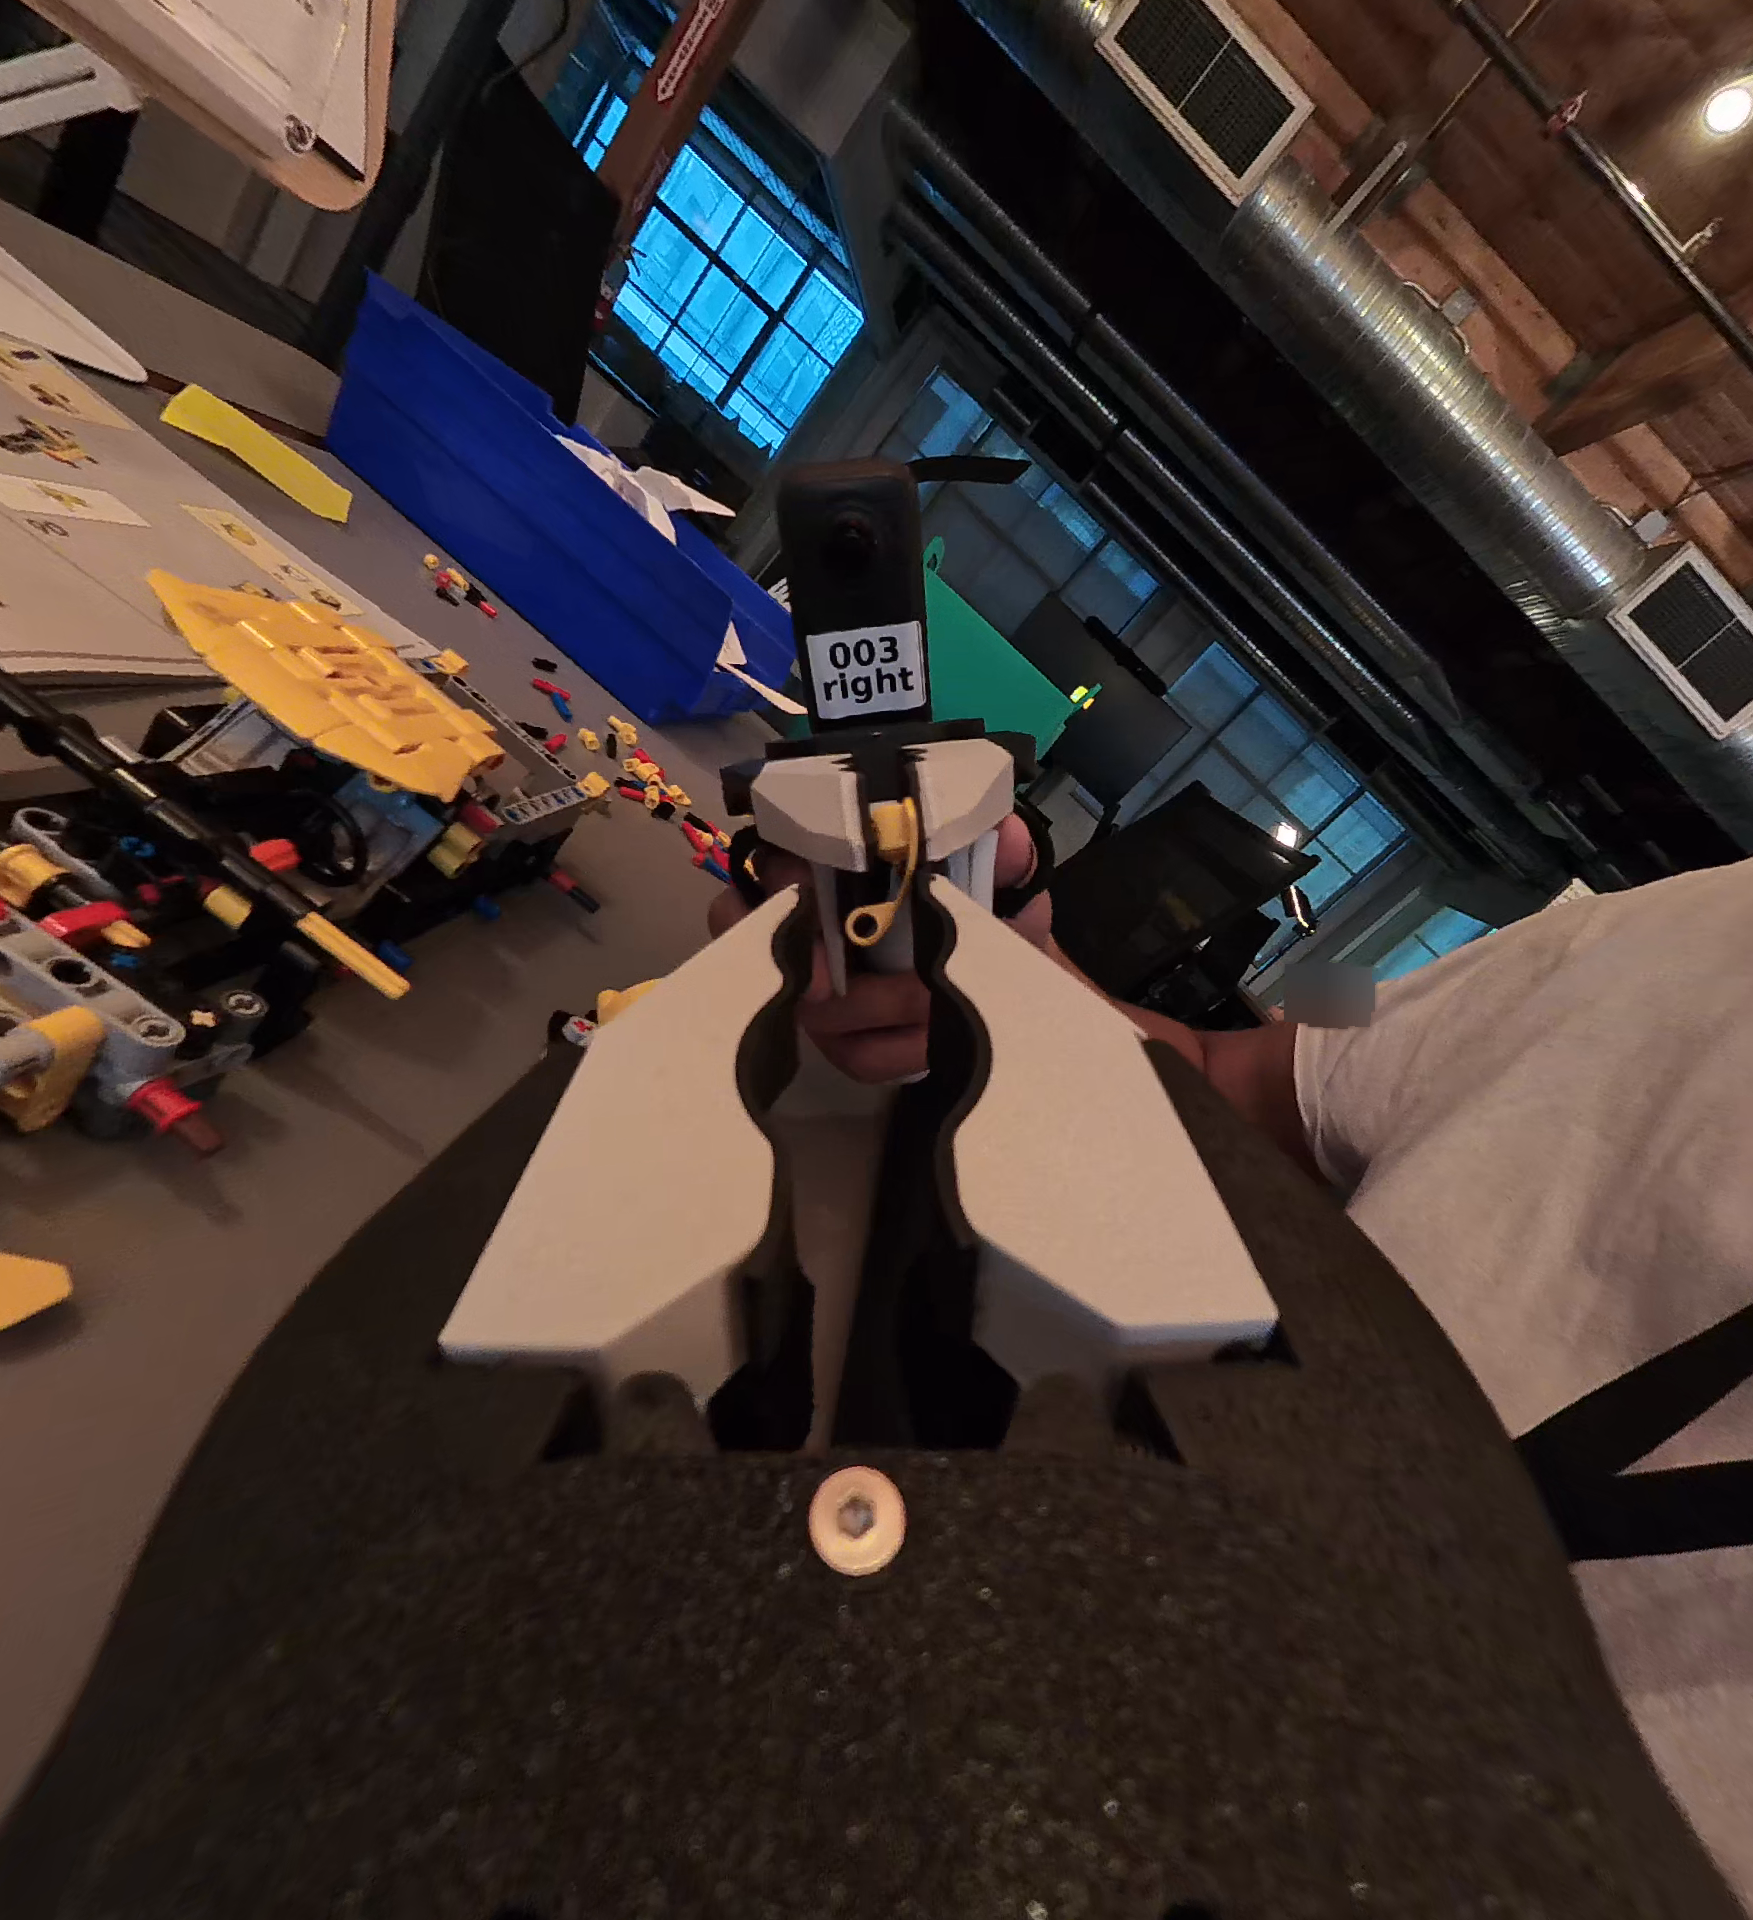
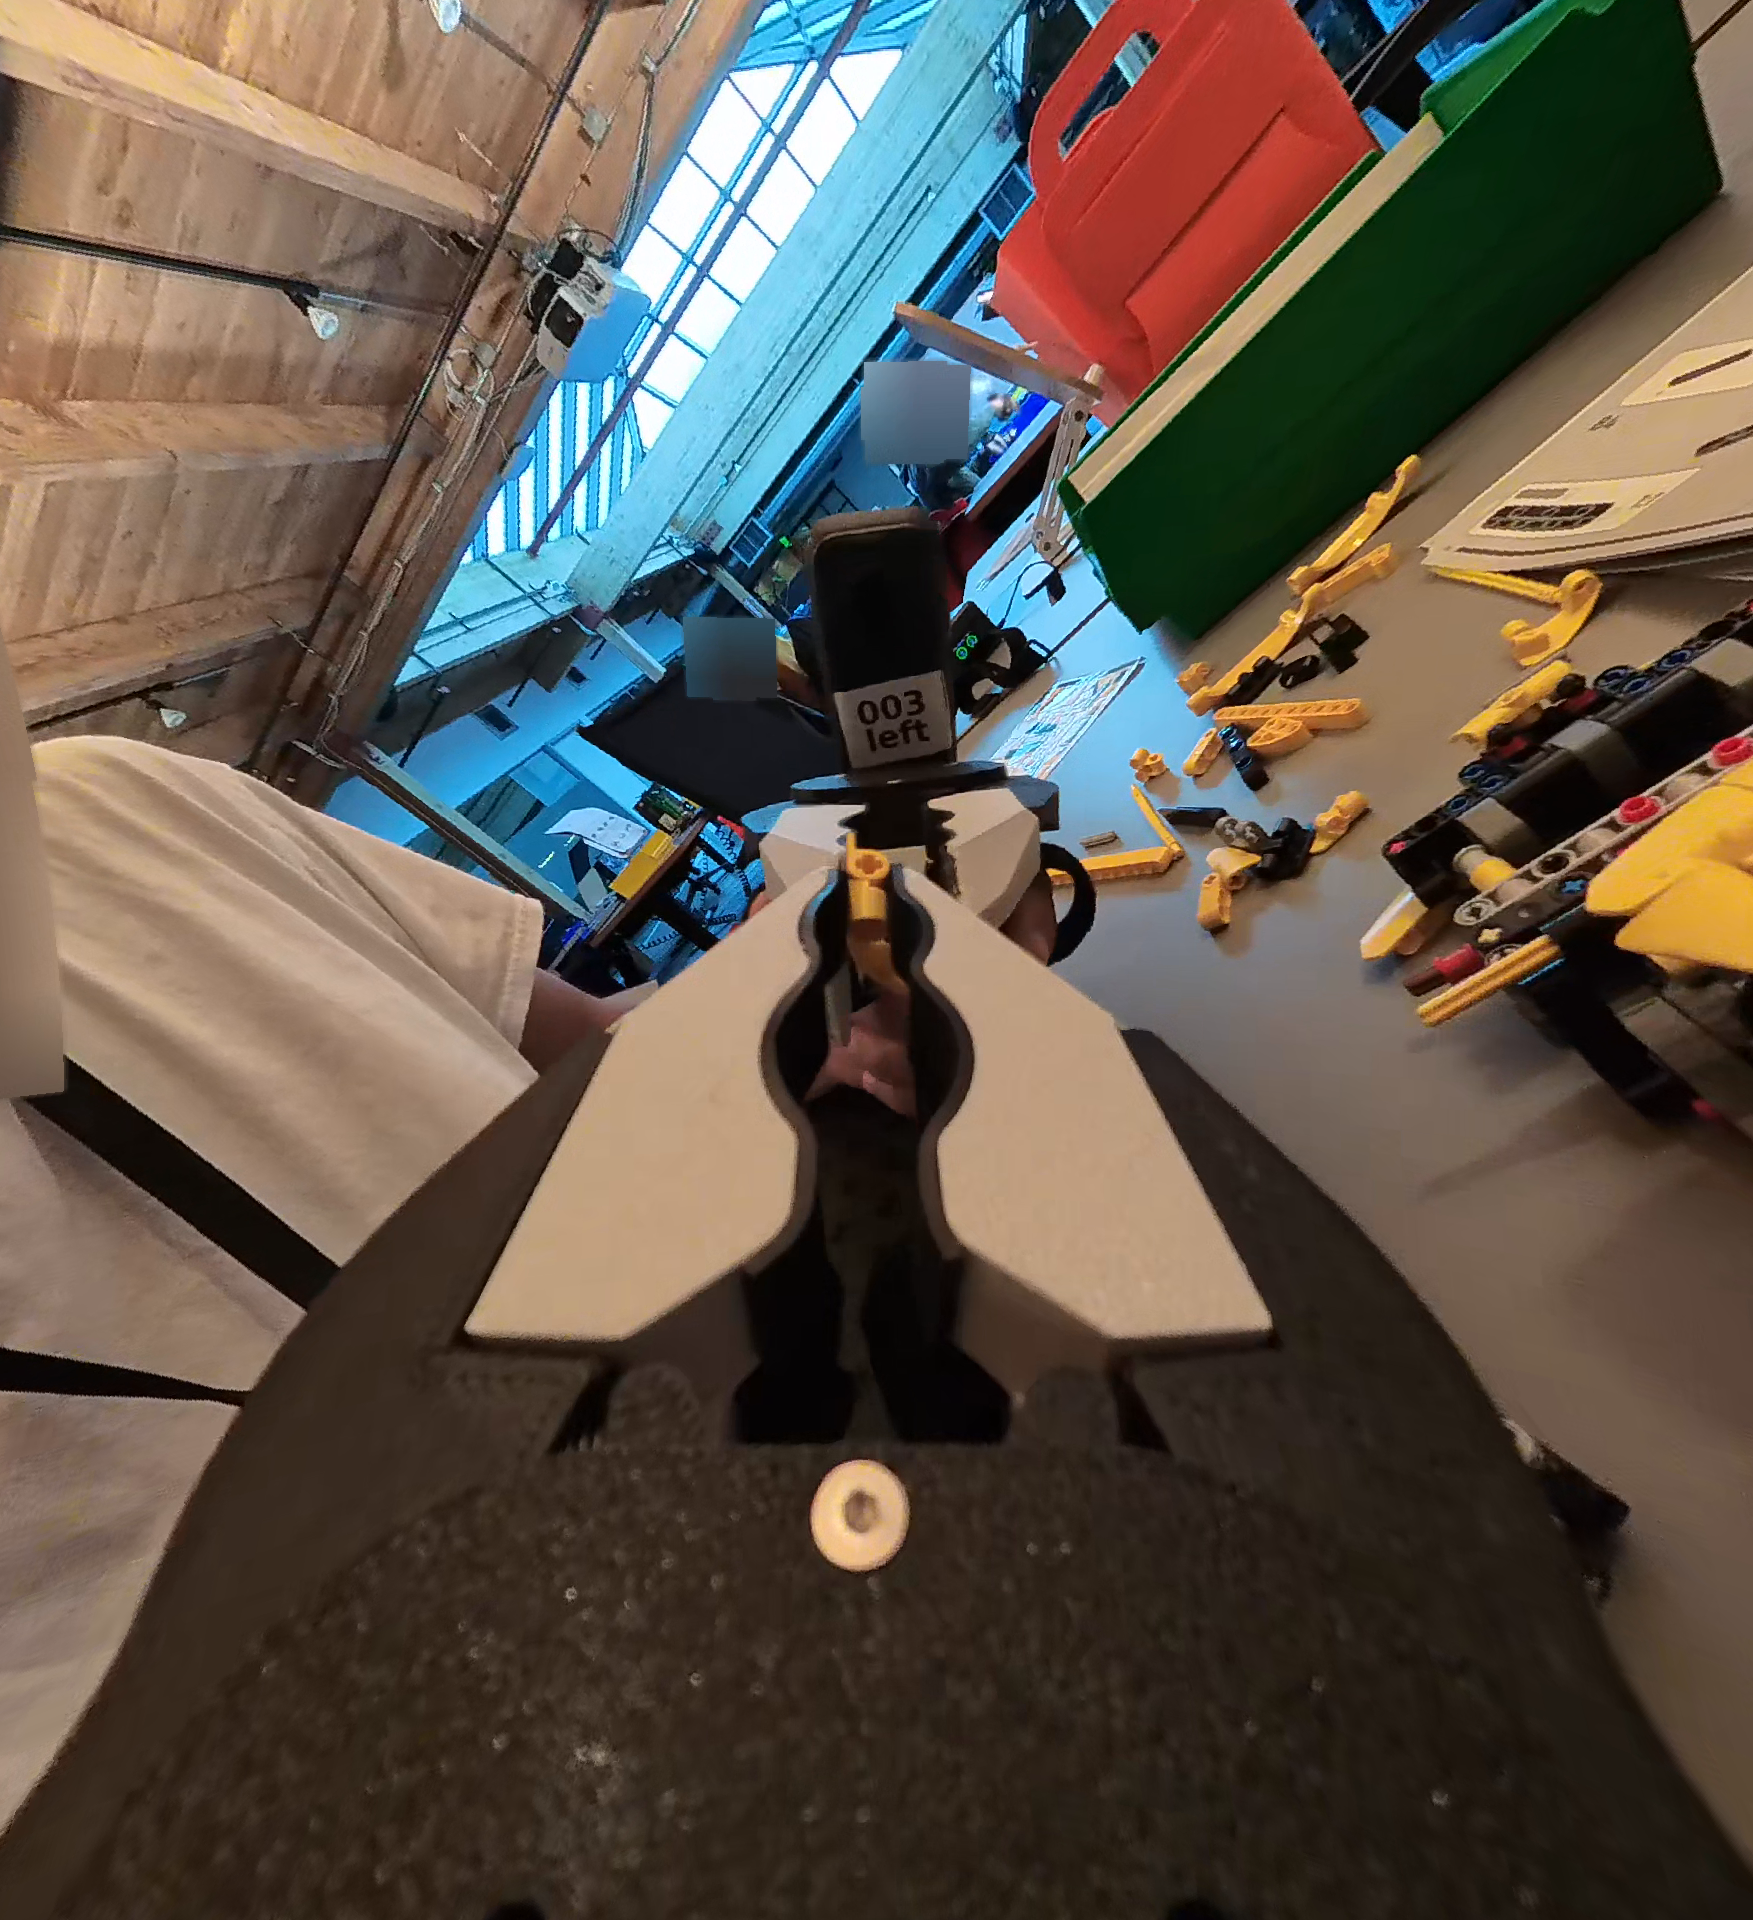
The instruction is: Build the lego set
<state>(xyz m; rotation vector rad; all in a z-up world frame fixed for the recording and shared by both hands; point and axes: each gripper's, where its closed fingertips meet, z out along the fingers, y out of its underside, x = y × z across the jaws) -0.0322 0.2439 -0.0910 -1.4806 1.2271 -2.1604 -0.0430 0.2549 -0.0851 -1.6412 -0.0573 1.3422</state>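
Observation:
Both grippers are raised above the table and face each other, tip to tip. A small yellow lego piece (image 1: 893, 831) sits in the jaws of my right gripper (image 1: 882, 821), and its thin ring end reaches between the fingers of my left gripper (image 1: 870, 899). In the right wrist view my right gripper (image 2: 867, 888) is shut on the yellow piece (image 2: 867, 914), with my left gripper (image 2: 903, 831) just behind it. The half-built yellow, grey and black lego model (image 1: 176, 883) lies on the table; it also shows in the right wrist view (image 2: 1630, 831).
Loose small pins (image 1: 643, 769) and yellow beams (image 2: 1267, 727) lie scattered on the grey table. Instruction sheets (image 1: 20, 468) (image 2: 1682, 436) lie behind the model. A blue bin (image 1: 539, 520), a green bin (image 2: 1423, 312) and an orange bag (image 2: 1163, 187) stand at the back. The person's white shirt (image 1: 1578, 1143) is close by. Left and right tips are no more than a few centimetres apart.

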